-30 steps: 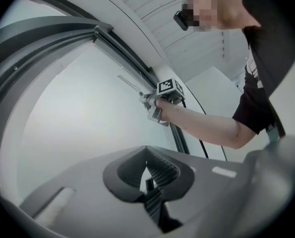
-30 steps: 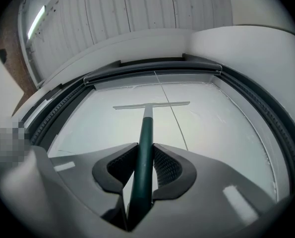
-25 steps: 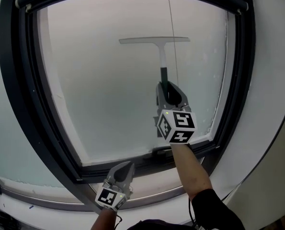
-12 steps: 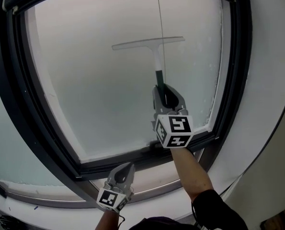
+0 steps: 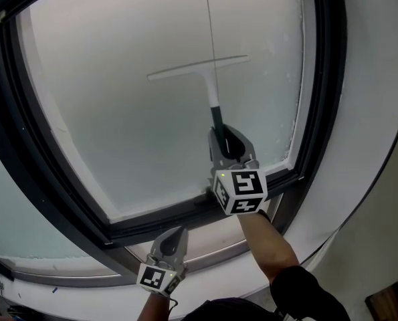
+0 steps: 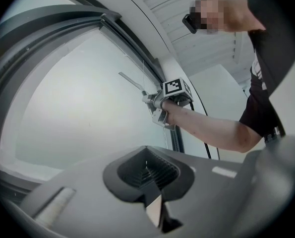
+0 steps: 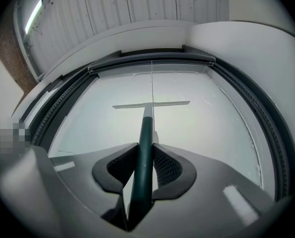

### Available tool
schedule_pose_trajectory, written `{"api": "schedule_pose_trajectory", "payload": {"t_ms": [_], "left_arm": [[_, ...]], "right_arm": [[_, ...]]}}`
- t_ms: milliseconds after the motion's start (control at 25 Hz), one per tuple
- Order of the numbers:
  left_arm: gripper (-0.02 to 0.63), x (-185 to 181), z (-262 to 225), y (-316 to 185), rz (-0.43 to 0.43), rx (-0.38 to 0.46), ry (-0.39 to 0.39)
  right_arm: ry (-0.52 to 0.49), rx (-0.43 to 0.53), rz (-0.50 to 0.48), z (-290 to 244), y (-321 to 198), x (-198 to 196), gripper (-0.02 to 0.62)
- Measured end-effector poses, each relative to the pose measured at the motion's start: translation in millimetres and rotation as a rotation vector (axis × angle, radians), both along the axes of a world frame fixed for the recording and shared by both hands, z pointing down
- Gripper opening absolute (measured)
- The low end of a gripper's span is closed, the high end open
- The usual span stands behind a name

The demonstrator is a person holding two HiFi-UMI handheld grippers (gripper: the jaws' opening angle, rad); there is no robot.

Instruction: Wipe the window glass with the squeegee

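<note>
A squeegee (image 5: 209,79) with a pale blade and a dark green handle lies against the frosted window glass (image 5: 118,105); its blade (image 7: 151,104) sits level across the middle of the pane. My right gripper (image 5: 227,142) is shut on the squeegee's handle (image 7: 146,152), below the blade. My left gripper (image 5: 174,239) hangs low by the sill, off the glass, shut with nothing in it. In the left gripper view the right gripper (image 6: 156,103) and the squeegee (image 6: 130,80) show against the pane.
A dark window frame (image 5: 319,112) rings the glass, with a white wall (image 5: 372,146) to the right. A thin cord (image 5: 211,25) hangs down the pane's middle. A pale sill (image 5: 205,239) runs below the frame.
The right gripper and squeegee have shifted slightly left and down in the head view as the head view turns; the blade has tilted a little. The left gripper stays by the sill.
</note>
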State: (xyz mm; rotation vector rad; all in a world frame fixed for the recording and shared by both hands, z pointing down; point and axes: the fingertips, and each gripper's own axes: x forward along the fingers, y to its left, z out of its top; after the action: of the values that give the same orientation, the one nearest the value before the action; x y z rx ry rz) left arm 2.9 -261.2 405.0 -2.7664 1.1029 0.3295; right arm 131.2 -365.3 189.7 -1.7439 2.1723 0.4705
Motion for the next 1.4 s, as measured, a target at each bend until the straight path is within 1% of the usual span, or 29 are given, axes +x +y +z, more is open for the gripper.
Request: {"api": "schedule_pose_trajectory", "payload": {"t_ms": [440,920,1400], "left_arm": [[0.0,-8,7,-1,-0.034,-0.022,0.008],[0.0,0,16,-6,-0.039,-0.053,0.015],[0.0,0,20,-3,-0.054,-0.067,0.022]], "right_arm": [[-0.009,-0.047,-0.004,29,-1,4,0.095],[-0.01,-0.116,-0.023,73,-1,6,0.095],[-0.016,-0.156,-0.012,110,9,5,0.095]]}}
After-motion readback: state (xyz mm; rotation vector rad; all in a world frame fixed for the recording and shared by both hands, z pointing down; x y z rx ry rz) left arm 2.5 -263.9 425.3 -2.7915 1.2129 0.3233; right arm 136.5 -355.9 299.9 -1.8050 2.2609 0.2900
